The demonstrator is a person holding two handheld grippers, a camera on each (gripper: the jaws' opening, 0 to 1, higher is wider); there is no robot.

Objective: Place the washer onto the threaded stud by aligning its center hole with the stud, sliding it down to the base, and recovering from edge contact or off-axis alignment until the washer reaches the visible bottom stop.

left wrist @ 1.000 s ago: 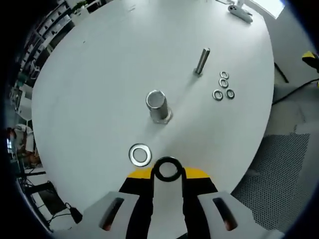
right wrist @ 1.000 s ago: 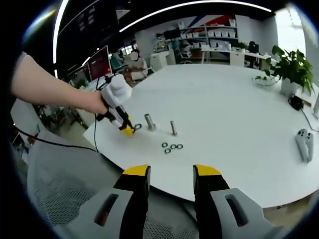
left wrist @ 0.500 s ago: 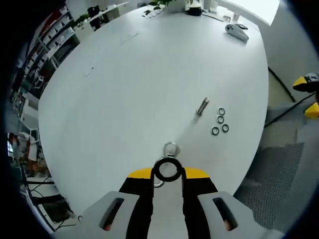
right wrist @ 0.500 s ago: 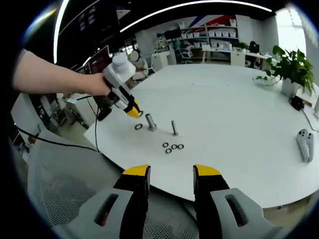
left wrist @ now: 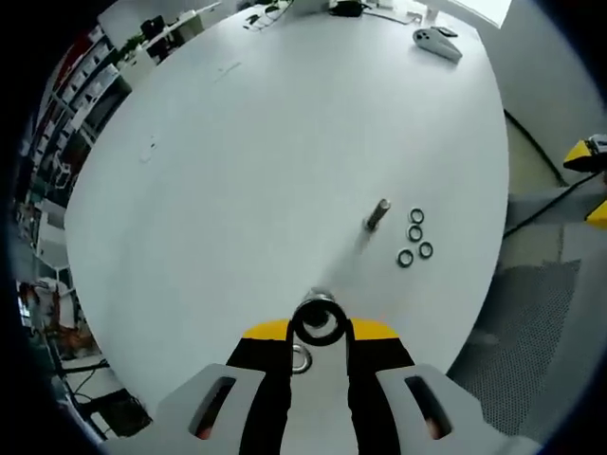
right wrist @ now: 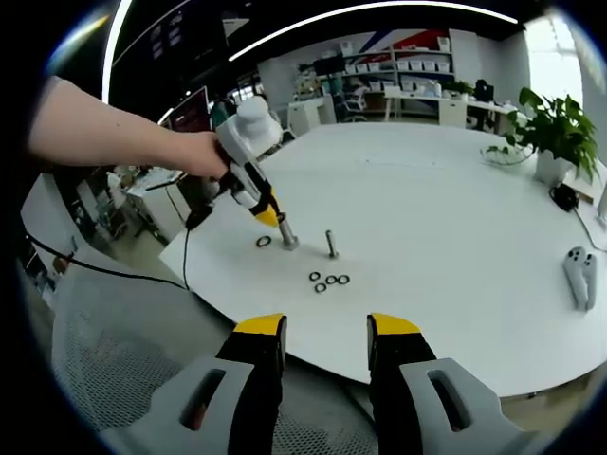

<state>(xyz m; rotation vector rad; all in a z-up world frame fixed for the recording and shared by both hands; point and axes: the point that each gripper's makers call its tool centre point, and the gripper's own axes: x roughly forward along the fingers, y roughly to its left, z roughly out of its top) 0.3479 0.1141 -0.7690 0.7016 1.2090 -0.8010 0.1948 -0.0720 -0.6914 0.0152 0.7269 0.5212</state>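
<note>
My left gripper [left wrist: 320,327] is shut on a dark washer [left wrist: 295,323], held flat between its yellow tips. Directly under the washer stands the threaded stud [left wrist: 320,300], with just its grey top peeking past the ring. In the right gripper view the left gripper [right wrist: 268,216], held in a hand, hovers tip-down just above the stud [right wrist: 285,235]. I cannot tell whether washer and stud touch. My right gripper [right wrist: 325,332] is open and holds nothing, well off the table's near edge.
A second large washer [left wrist: 301,359] [right wrist: 264,242] lies on the white table [left wrist: 237,152] beside the stud. A thin bolt [left wrist: 377,213] [right wrist: 331,244] stands further on, with several small washers [left wrist: 414,237] [right wrist: 328,281] near it. A white controller [right wrist: 579,275] lies at the table's far side.
The left gripper has lifted with the washer and moved over the stud, which now sits under the ring instead of ahead of it. The right gripper stayed still.
</note>
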